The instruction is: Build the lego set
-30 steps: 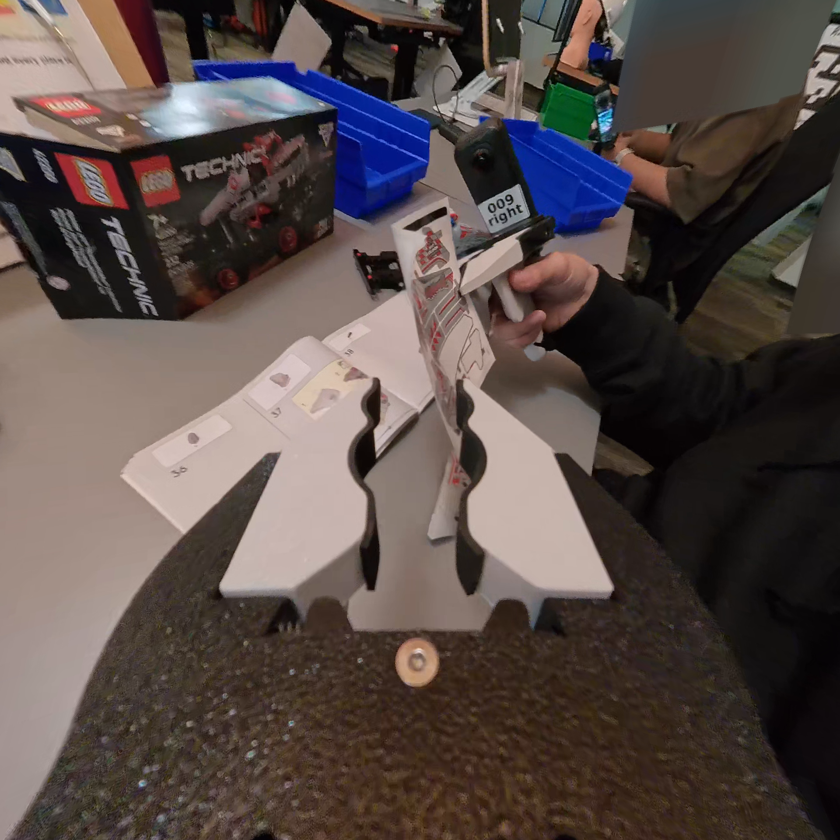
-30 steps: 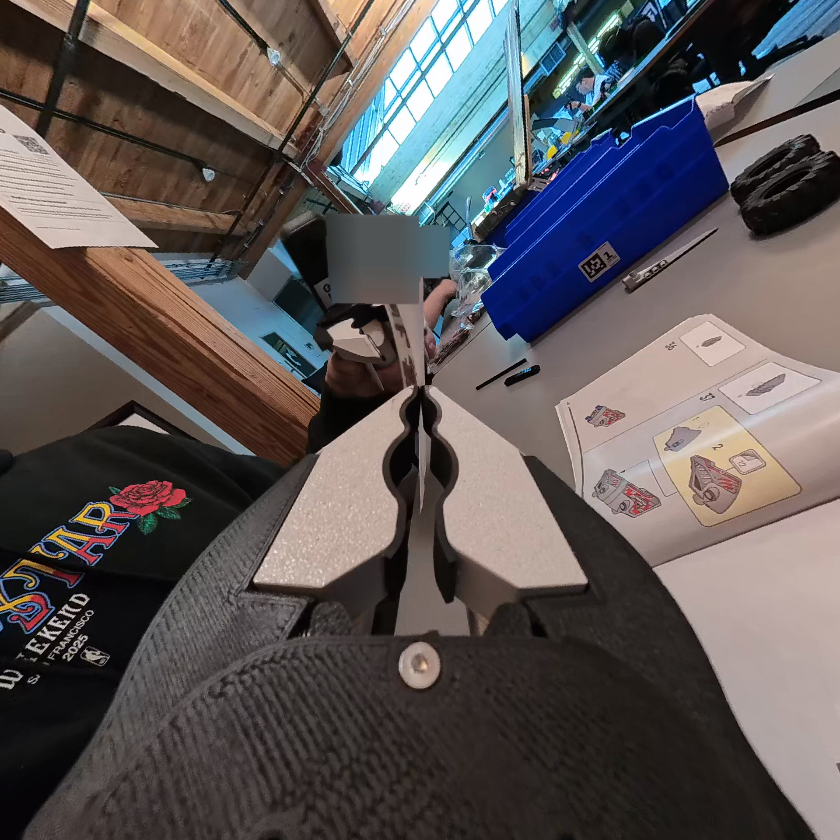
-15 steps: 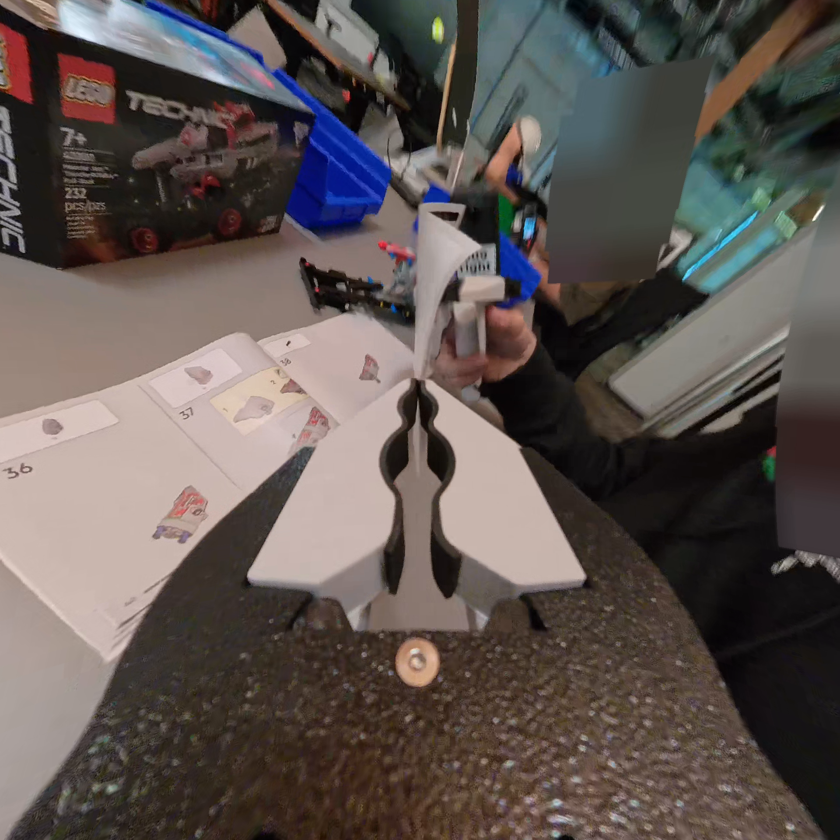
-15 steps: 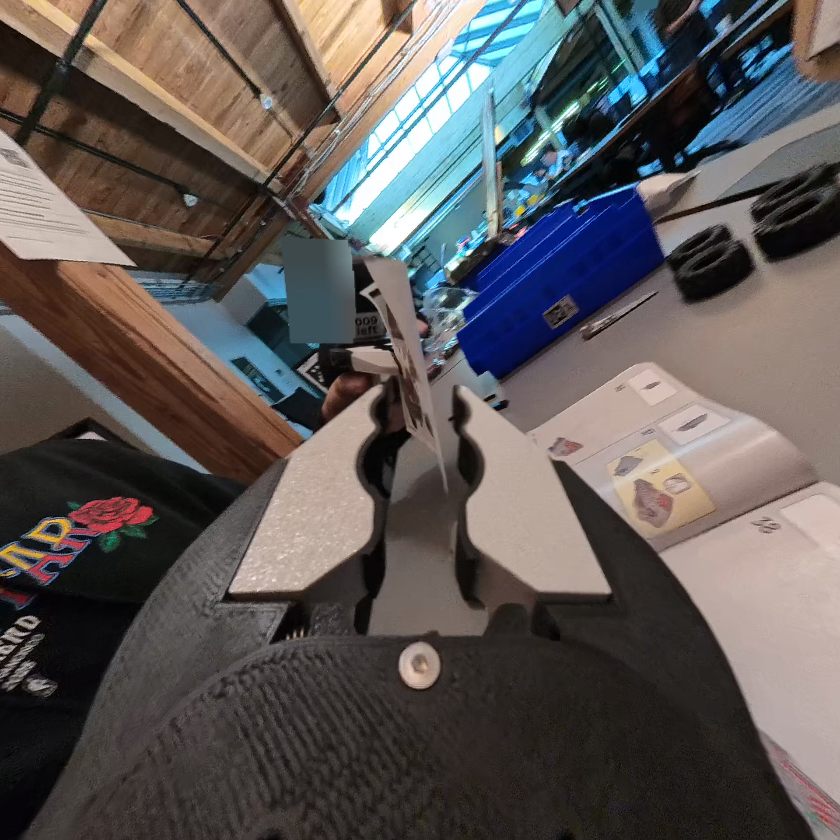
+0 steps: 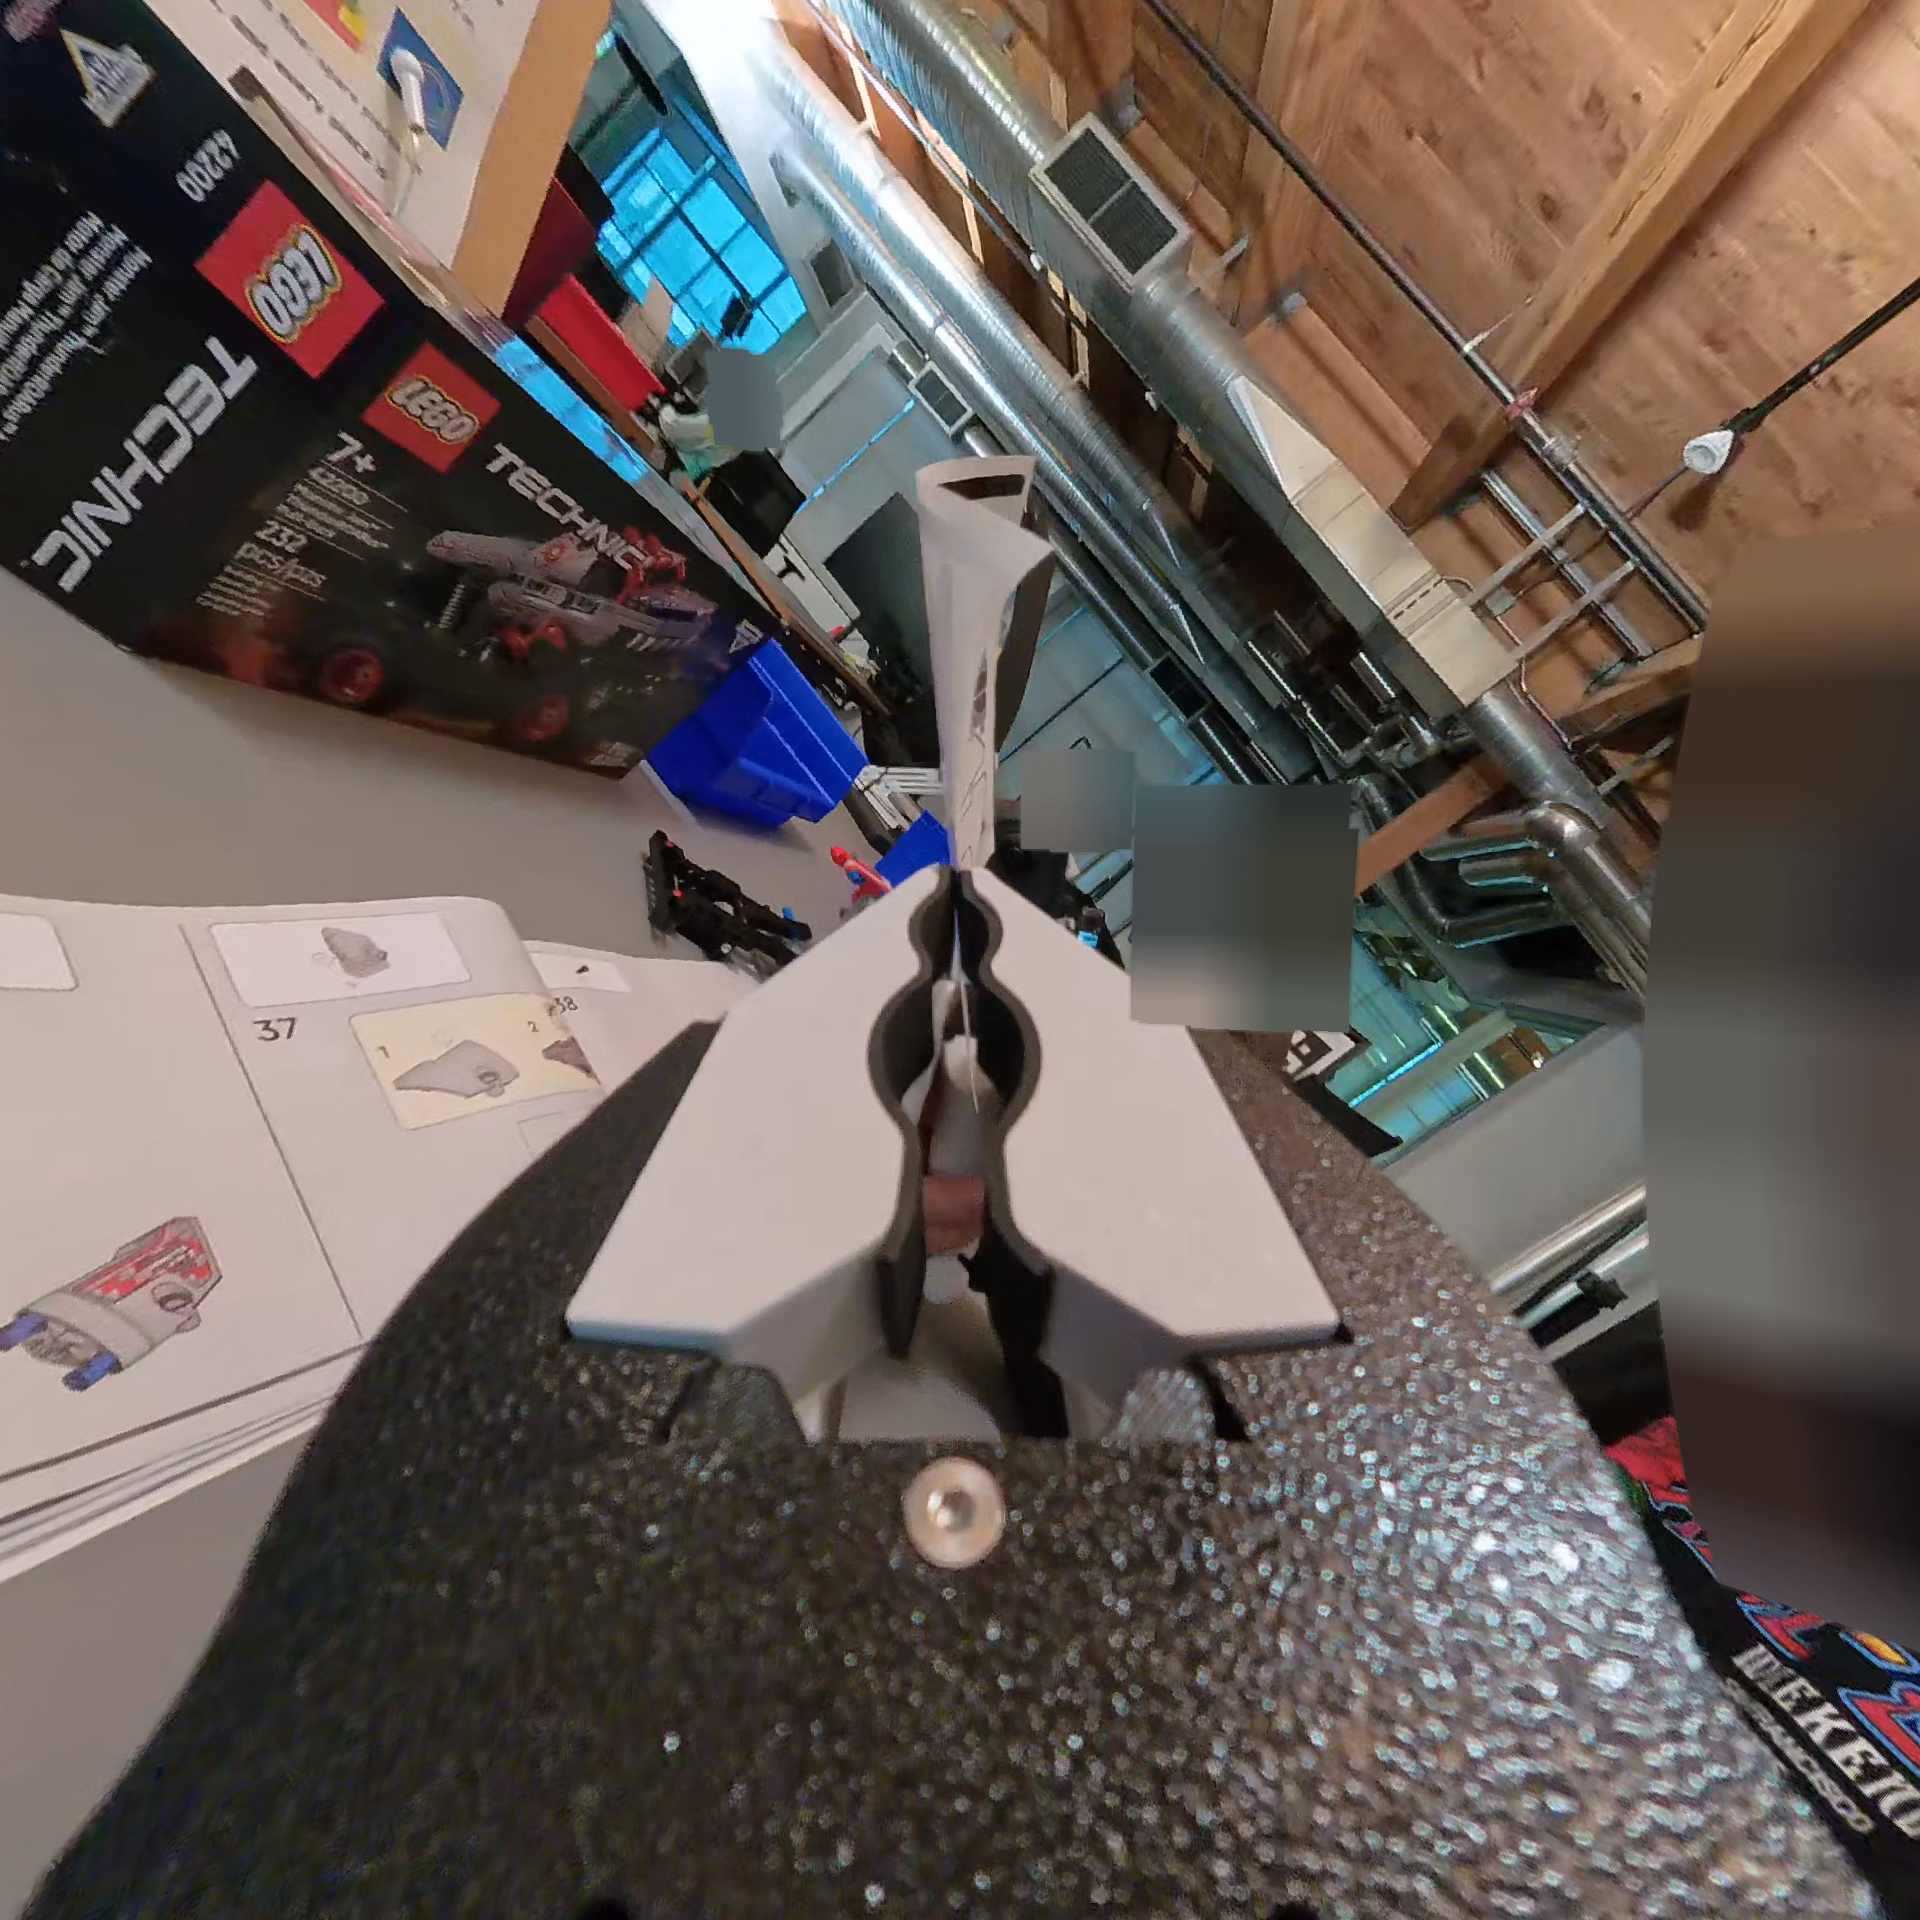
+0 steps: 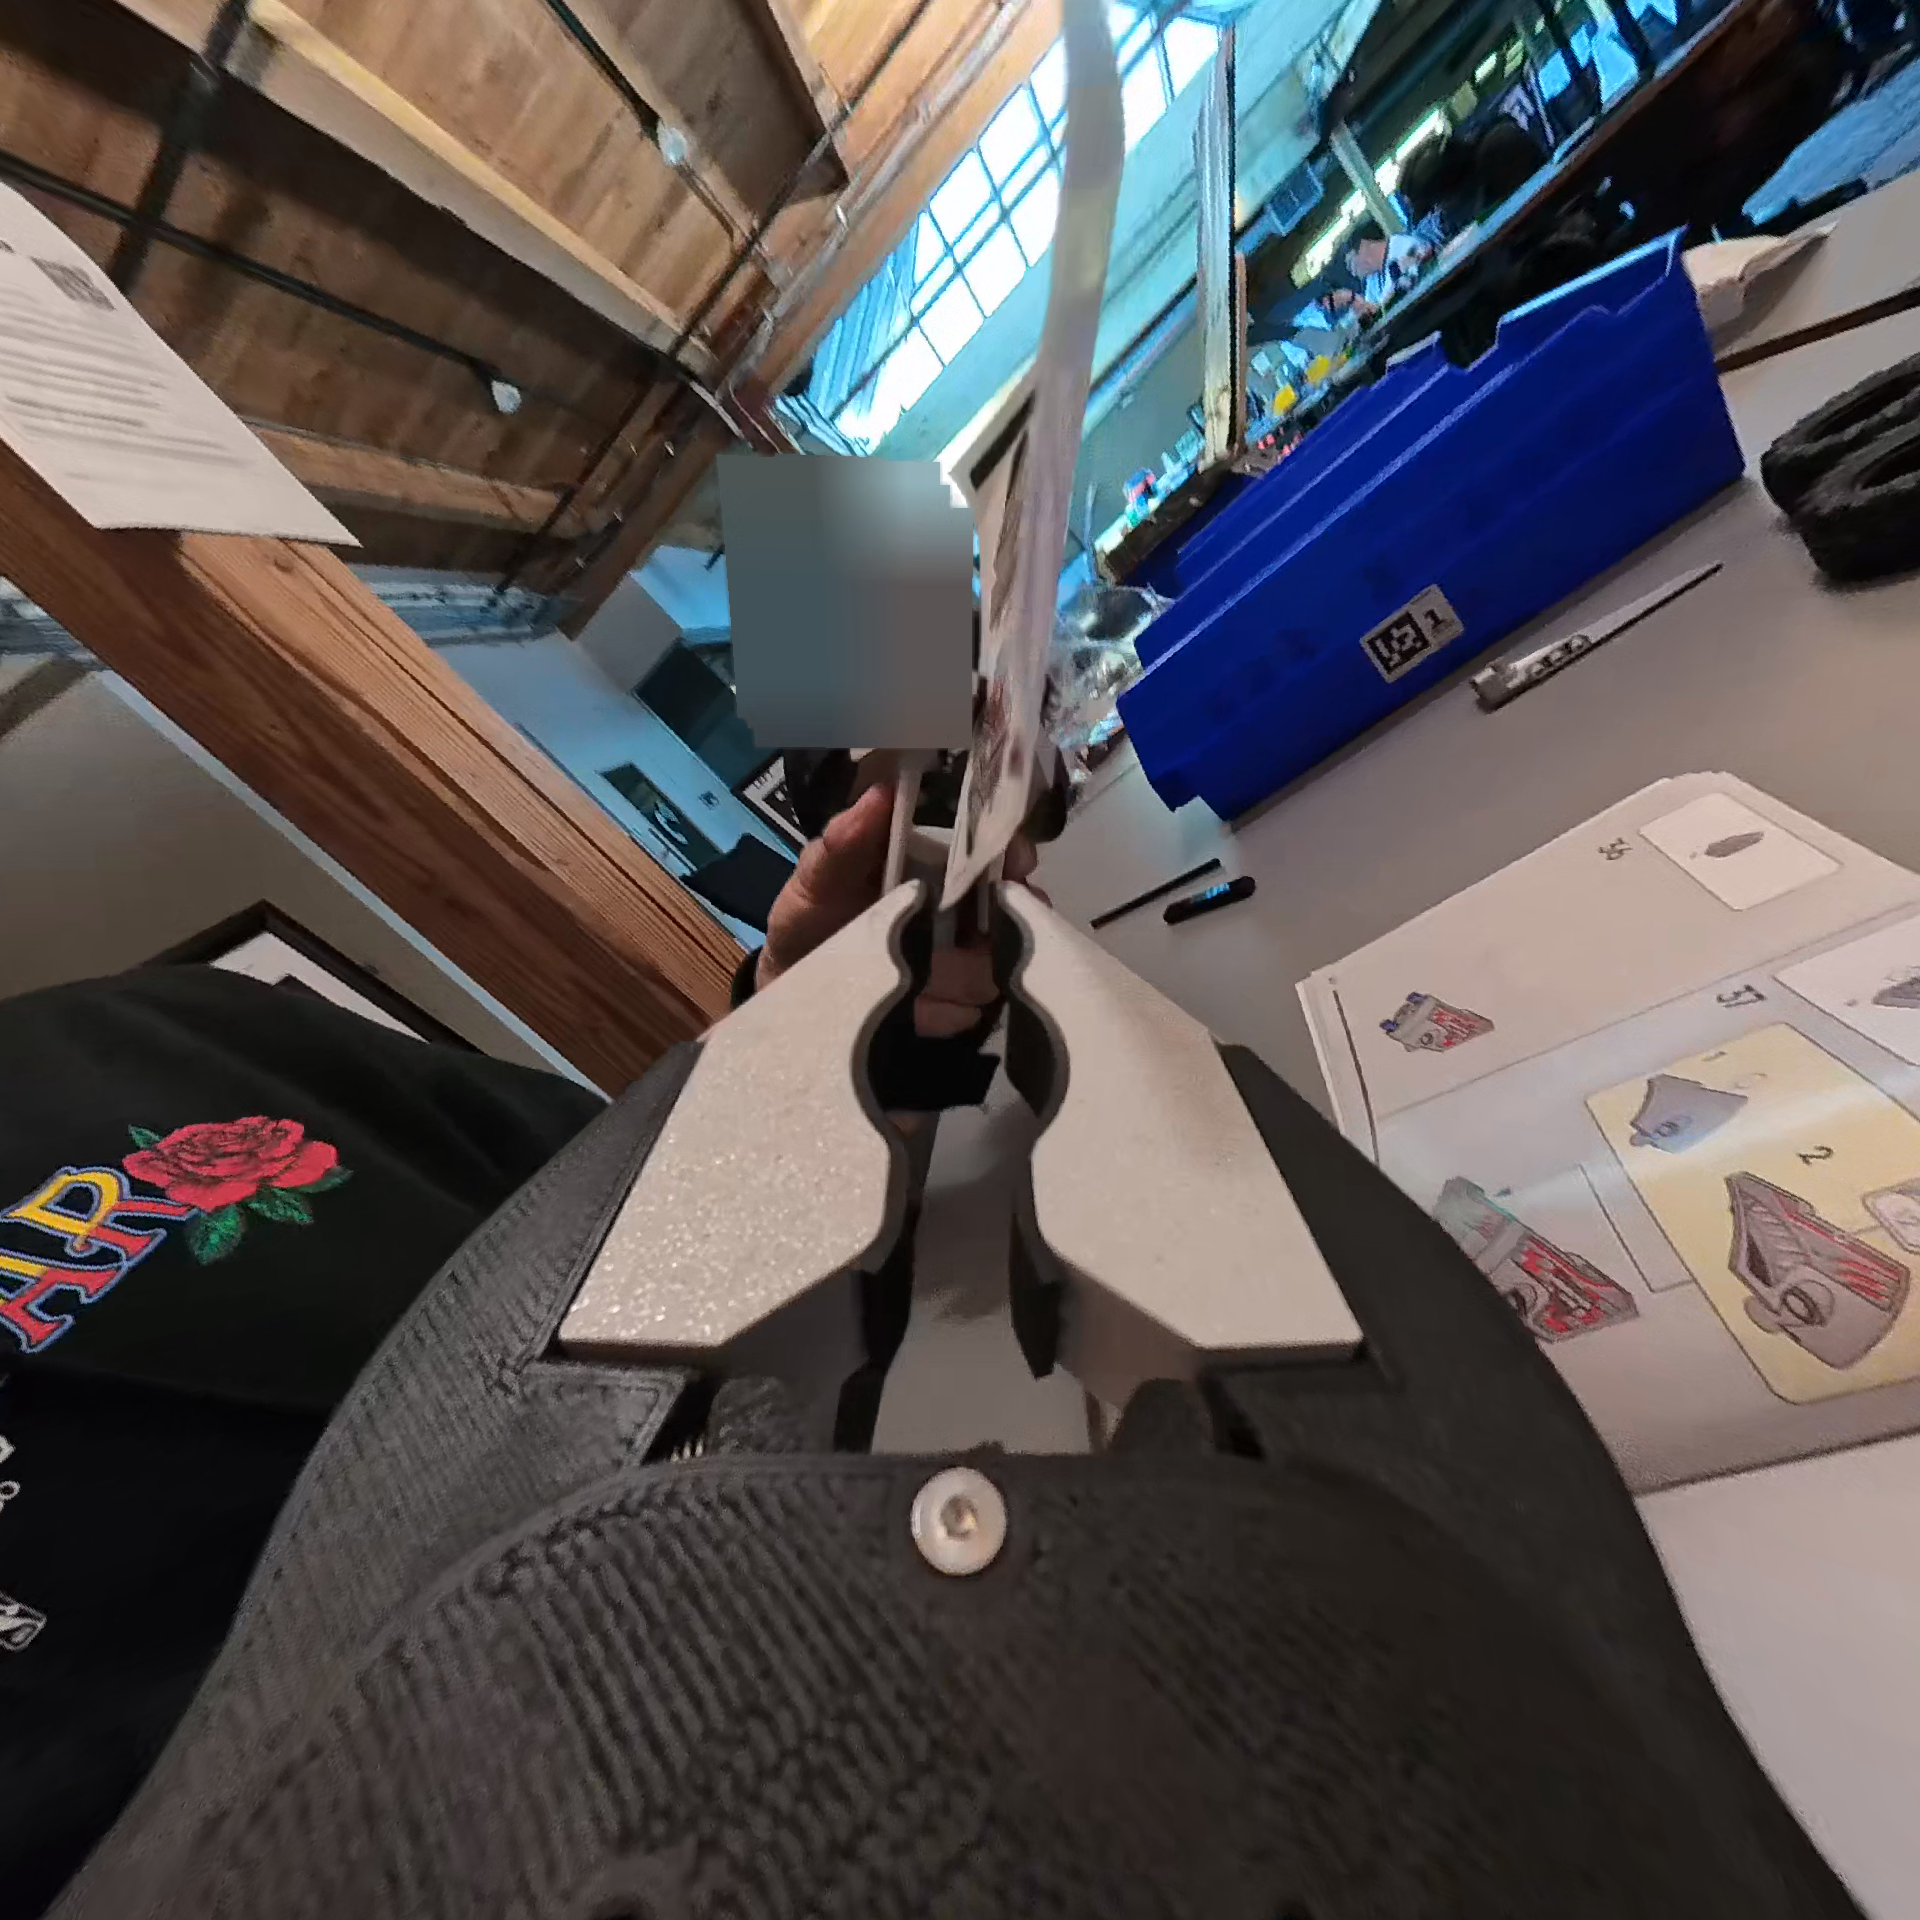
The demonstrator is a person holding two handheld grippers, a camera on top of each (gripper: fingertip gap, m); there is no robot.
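A white sticker sheet [image 5: 971,623] with red and black prints stands upright, pinched at its lower edge by my left gripper [image 5: 956,883], whose jaws are shut on it. In the right wrist view the same sheet [image 6: 1039,520] rises past my right gripper [image 6: 961,899]. That gripper's jaws stand slightly apart, with the sheet's lower corner at the gap between the tips. A hand [image 6: 831,894] shows just behind the sheet. The open instruction booklet [image 5: 260,1143] lies on the grey table; it also shows in the right wrist view [image 6: 1662,1039].
The black Lego box [image 5: 312,468] stands at the back left. Blue bins [image 5: 769,748] [image 6: 1455,540] sit behind. A black built frame [image 5: 717,914] lies past the booklet. Black tyres [image 6: 1849,488], a grey strip [image 6: 1590,644] and a black pen [image 6: 1205,899] lie on the table. The gap from one gripper's tips to the other's is roughly 5 cm.
The sheet passed from right to left: my left gripper shut on it and tilted upward. My right gripper let go, opened wide, then narrowed again by the sheet's lower corner.
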